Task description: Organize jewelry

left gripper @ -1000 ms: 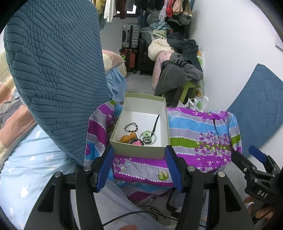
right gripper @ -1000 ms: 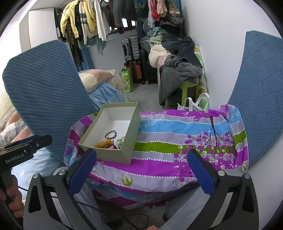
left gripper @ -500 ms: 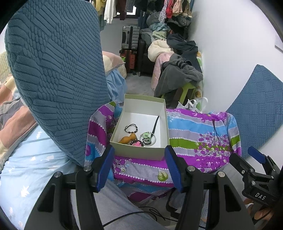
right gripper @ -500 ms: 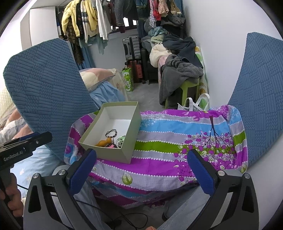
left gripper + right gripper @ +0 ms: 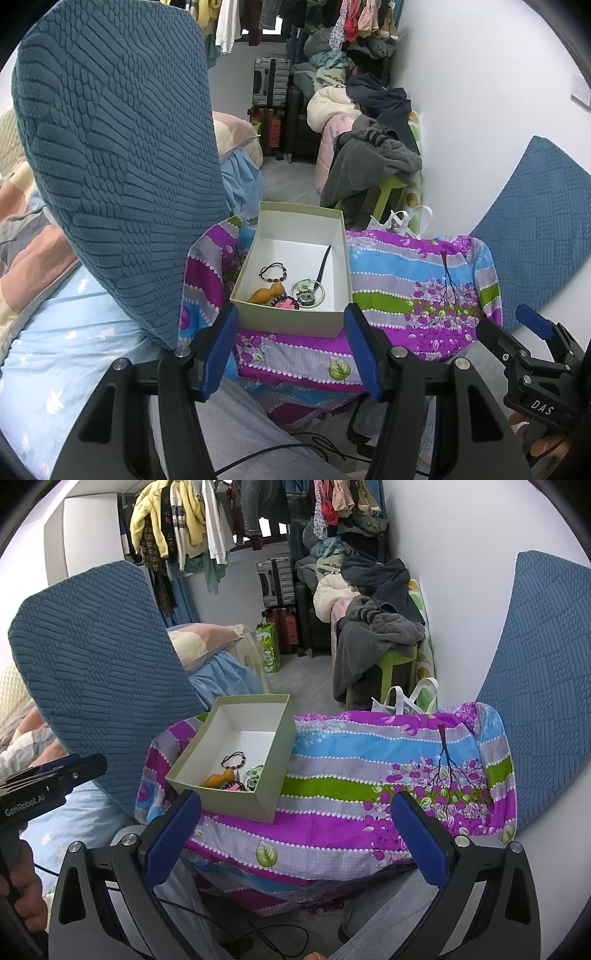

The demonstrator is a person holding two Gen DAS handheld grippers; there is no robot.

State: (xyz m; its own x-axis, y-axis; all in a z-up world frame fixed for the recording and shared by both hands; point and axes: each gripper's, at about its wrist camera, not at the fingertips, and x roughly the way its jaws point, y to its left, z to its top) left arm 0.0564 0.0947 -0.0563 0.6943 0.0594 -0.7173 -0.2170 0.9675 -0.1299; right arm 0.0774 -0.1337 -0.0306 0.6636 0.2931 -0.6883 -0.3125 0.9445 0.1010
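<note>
The left hand-held gripper (image 5: 290, 341) hangs just short of the near edge of the worktop (image 5: 402, 266), its blue pads partly apart with nothing between them. Its two pads frame the near wall of an open box (image 5: 288, 319) without touching it. The right hand-held gripper (image 5: 295, 830) sits further right, its pads spread wide and empty, over the near edge of the flowered cloth (image 5: 369, 760) that covers the worktop.

The box stands on the left part of the worktop, its left side close to the cloth's left edge. Inside, gathered at the near end, lie a beaded bracelet (image 5: 274, 272), an orange gourd-shaped piece (image 5: 266, 293), a pink piece (image 5: 287, 304), a ring-shaped green and silver piece (image 5: 306, 291) and a thin dark stick (image 5: 324, 261) leaning toward the right wall. The far half of the box floor is bare.

To the right of the box the cloth lies flat and bare as far as its right edge, giving open room there. A big blue cushion (image 5: 118, 162) stands hard against the left side of the worktop, and another blue cushion (image 5: 543, 686) leans on the wall at the right edge. Beyond the far edge are a white bag (image 5: 402, 701), a green stool (image 5: 391, 668) heaped with grey clothes, and a strip of open floor (image 5: 303, 679).
</note>
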